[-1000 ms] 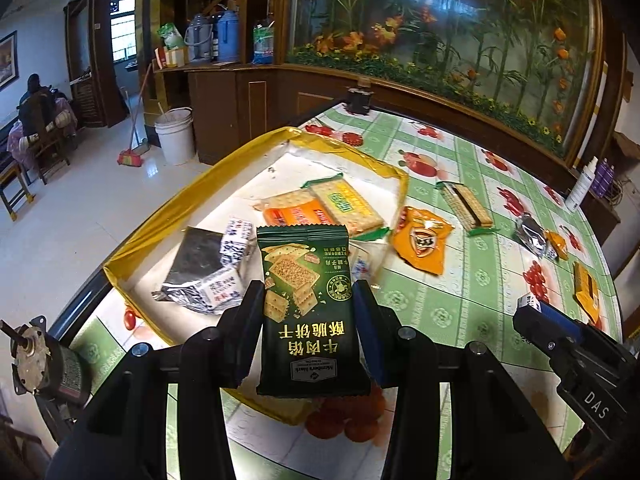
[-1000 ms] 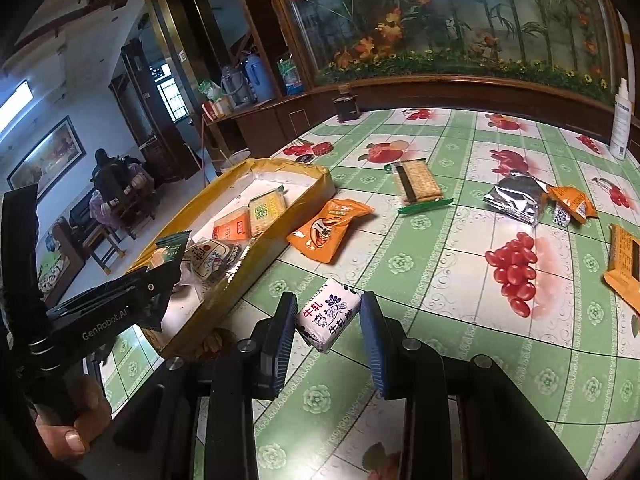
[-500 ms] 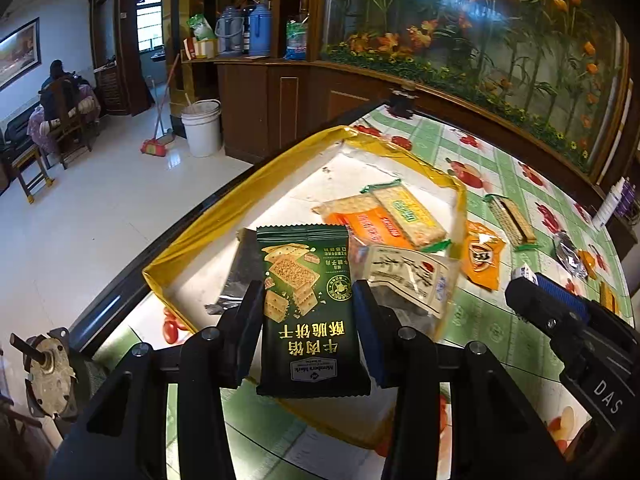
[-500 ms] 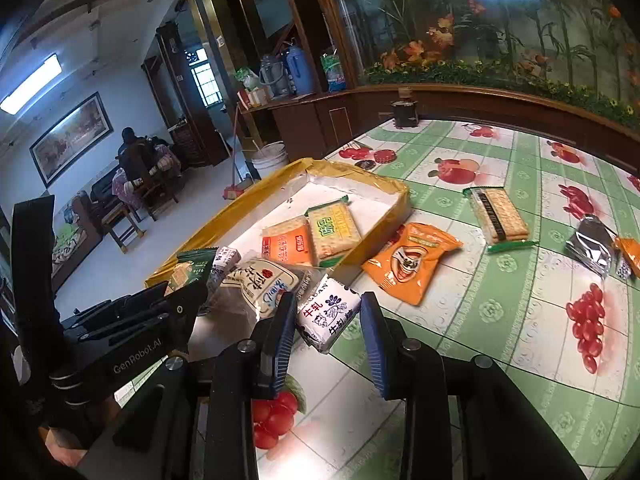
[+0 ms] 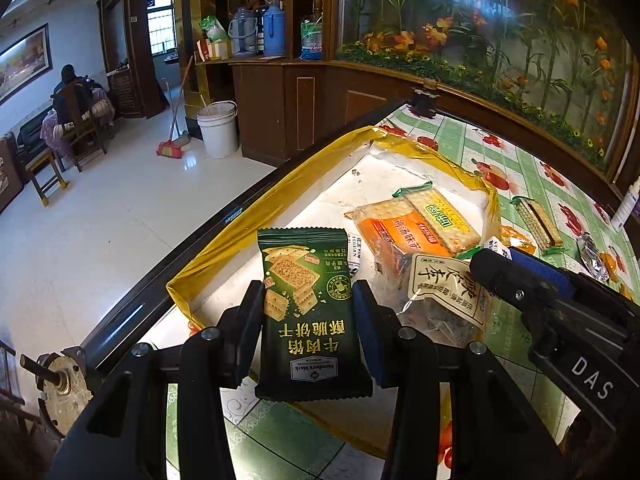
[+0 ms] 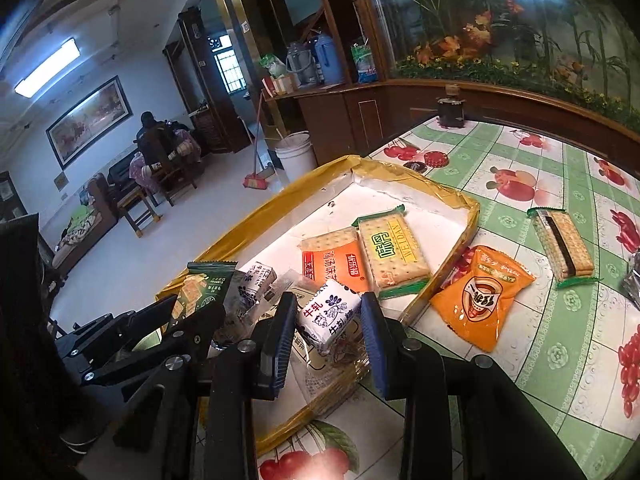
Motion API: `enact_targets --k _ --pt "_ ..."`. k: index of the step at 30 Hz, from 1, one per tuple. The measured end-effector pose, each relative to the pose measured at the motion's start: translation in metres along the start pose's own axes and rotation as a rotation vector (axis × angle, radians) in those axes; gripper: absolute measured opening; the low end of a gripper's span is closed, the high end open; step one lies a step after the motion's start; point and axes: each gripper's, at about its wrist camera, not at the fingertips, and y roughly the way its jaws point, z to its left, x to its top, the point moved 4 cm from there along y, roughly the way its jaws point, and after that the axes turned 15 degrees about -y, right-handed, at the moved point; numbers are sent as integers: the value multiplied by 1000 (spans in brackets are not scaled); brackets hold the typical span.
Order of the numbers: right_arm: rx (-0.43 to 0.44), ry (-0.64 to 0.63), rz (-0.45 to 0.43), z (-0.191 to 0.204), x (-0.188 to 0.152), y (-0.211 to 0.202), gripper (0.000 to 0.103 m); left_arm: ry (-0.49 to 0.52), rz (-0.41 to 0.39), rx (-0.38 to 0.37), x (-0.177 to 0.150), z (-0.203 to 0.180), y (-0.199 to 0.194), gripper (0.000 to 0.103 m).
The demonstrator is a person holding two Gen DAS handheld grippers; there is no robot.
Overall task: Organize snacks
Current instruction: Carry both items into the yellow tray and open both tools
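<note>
You held the green packet [image 5: 314,316] pinched in the left gripper [image 5: 310,334] and the white packet [image 6: 330,316] in the right gripper [image 6: 328,326] over the tray [image 6: 468,224]; crowded releases risked collision.

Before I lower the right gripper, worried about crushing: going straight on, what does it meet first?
Likely the orange cracker pack in the yellow tray, just beyond its held white packet; depth is unclear.

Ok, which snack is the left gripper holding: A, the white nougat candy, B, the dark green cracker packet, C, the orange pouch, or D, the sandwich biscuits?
B: the left gripper is clamped on the dark green cracker packet, over the yellow tray.
</note>
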Motion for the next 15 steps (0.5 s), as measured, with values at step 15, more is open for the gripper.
enact_targets --k 15 --pt "7 9 11 -3 1 17 36 4 -4 24 3 3 4 43"
